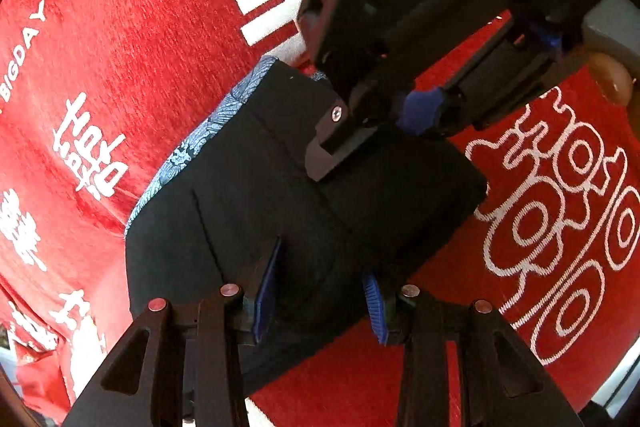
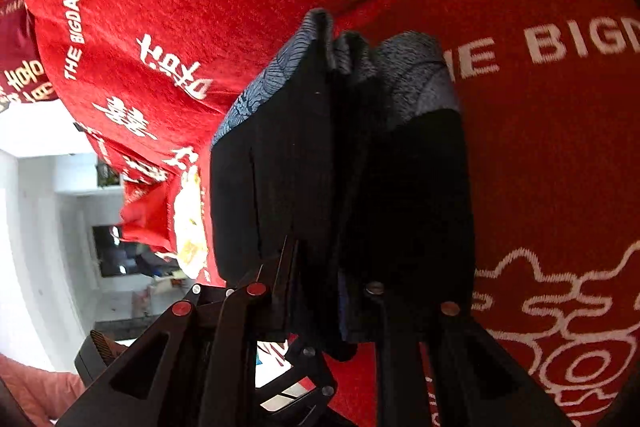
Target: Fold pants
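The black pants (image 1: 256, 195) lie folded into a compact bundle on the red cloth, with a blue patterned lining (image 1: 188, 147) showing along their left edge. My left gripper (image 1: 320, 291) is open, its blue-padded fingers standing over the bundle's near edge. My right gripper (image 1: 384, 115) comes in from the upper right and presses its tips onto the bundle's far side. In the right wrist view the pants (image 2: 280, 167) stand folded between the right gripper's (image 2: 320, 291) fingers, which clamp the near edge of the fabric.
A red cloth (image 1: 120, 27) with white lettering and cloud patterns covers the surface under the pants. Its edge drops off at the left in the right wrist view (image 2: 152, 211), with a pale room beyond.
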Demonstrator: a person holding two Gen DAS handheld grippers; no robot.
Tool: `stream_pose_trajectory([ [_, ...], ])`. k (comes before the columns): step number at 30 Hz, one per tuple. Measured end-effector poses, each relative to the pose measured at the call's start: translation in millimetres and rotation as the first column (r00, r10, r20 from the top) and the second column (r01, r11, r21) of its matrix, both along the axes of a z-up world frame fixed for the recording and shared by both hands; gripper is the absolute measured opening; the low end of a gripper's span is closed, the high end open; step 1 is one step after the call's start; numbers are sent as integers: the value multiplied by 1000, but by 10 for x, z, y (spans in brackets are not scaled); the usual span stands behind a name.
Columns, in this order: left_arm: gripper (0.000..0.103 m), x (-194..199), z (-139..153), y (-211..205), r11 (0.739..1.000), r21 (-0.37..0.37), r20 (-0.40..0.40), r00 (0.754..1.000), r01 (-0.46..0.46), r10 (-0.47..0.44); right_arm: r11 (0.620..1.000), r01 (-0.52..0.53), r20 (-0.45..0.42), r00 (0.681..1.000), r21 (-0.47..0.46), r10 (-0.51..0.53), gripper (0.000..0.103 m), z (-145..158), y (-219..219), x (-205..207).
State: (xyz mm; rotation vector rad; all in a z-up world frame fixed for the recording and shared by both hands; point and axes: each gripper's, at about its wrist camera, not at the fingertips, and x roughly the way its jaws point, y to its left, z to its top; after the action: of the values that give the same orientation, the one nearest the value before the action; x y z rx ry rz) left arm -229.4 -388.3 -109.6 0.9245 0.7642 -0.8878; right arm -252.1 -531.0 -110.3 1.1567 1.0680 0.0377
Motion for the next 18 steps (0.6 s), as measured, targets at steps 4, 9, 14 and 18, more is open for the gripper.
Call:
stream_pose_trajectory([
  [4,39,-85,107,9,1000,-2,-33,999,-19,19,1000,-6,26,1000,-12,7,18,150,44,-29],
  [9,59,-33,138,25,1000,17,-82,997,-12,14,993,-52,-31,998,-105,49,18,233,75,-33],
  [14,79,-122,197,130,1000,-1,-127,992,-11,11,994,-14,-88,996,-105,4,19,57,88,-103],
  [18,84,-46,382,362,998,-35,-180,982,-54,47,993,0,-107,994,-120,-13,19,56,142,-169],
])
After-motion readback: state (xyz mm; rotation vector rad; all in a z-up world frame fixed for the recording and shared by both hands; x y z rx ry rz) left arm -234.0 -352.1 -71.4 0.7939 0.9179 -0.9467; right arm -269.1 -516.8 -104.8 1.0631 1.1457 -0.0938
